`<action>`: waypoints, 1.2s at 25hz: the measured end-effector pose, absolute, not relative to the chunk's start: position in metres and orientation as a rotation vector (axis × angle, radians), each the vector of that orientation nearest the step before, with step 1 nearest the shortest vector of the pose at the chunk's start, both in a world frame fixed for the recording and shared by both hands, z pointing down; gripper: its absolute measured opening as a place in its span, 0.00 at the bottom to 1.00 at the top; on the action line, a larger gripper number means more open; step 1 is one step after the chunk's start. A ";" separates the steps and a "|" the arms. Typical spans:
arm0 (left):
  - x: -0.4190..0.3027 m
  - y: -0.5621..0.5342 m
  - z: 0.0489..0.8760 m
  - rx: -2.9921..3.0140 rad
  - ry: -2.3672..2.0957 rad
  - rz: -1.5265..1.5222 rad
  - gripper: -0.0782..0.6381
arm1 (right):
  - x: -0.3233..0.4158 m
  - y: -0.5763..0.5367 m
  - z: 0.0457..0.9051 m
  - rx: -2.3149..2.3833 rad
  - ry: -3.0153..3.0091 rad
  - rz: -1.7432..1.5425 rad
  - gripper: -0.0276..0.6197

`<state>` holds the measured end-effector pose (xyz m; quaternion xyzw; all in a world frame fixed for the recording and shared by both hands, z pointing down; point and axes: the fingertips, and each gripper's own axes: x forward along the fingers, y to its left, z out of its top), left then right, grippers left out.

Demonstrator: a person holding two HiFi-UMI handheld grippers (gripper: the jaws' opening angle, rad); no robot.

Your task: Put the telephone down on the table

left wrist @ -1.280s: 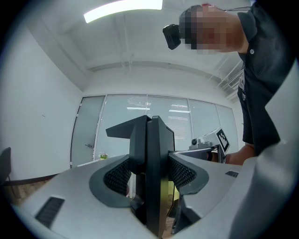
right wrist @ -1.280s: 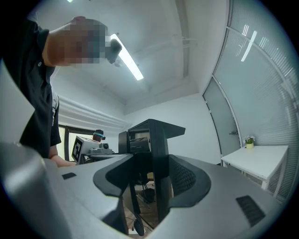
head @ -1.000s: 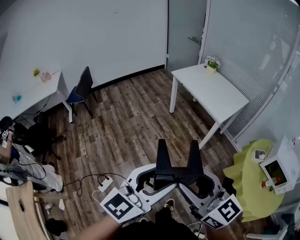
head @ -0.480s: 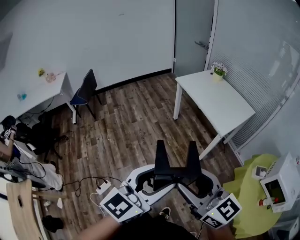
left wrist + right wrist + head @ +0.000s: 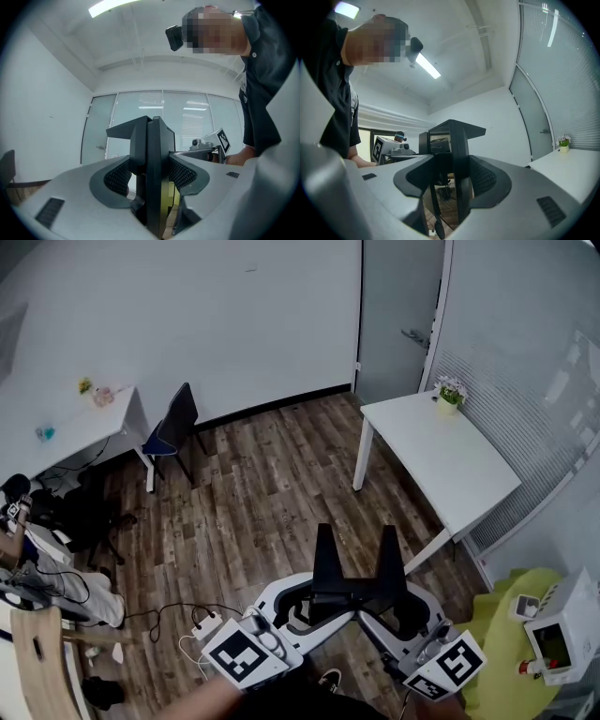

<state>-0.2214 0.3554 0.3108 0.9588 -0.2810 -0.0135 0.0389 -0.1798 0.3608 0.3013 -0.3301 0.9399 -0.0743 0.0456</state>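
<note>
The black telephone point(image 5: 356, 579), a dark base with two upright prongs, hangs in the air over the wooden floor, low in the head view. My left gripper point(image 5: 305, 601) is shut on its left end. My right gripper point(image 5: 405, 604) is shut on its right end. In the left gripper view the telephone point(image 5: 154, 154) stands edge-on between the dotted pads of the left gripper point(image 5: 150, 176). In the right gripper view the telephone point(image 5: 457, 140) fills the gap of the right gripper point(image 5: 450, 176). The white table point(image 5: 469, 474) stands ahead to the right.
A small flower pot point(image 5: 450, 393) sits on the white table's far corner. A blue chair point(image 5: 173, 423) and a white desk point(image 5: 66, 437) stand at the left. A yellow-green covered table point(image 5: 502, 643) with a white box point(image 5: 562, 624) is at lower right. Cables and a power strip point(image 5: 208, 624) lie on the floor.
The room has slid across the head view: the white table and door now sit further right. Both grippers keep the same hold on the telephone, in the same place in the picture.
</note>
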 end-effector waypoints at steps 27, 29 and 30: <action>-0.351 0.154 0.314 2.967 -0.756 -0.038 0.46 | -0.309 0.161 0.305 -1.120 2.833 -0.226 0.42; -0.351 0.147 0.317 2.961 -0.748 -0.036 0.46 | -0.309 0.154 0.308 -1.131 2.831 -0.229 0.42; -0.350 0.143 0.319 2.959 -0.744 -0.035 0.46 | -0.308 0.150 0.309 -1.135 2.829 -0.229 0.42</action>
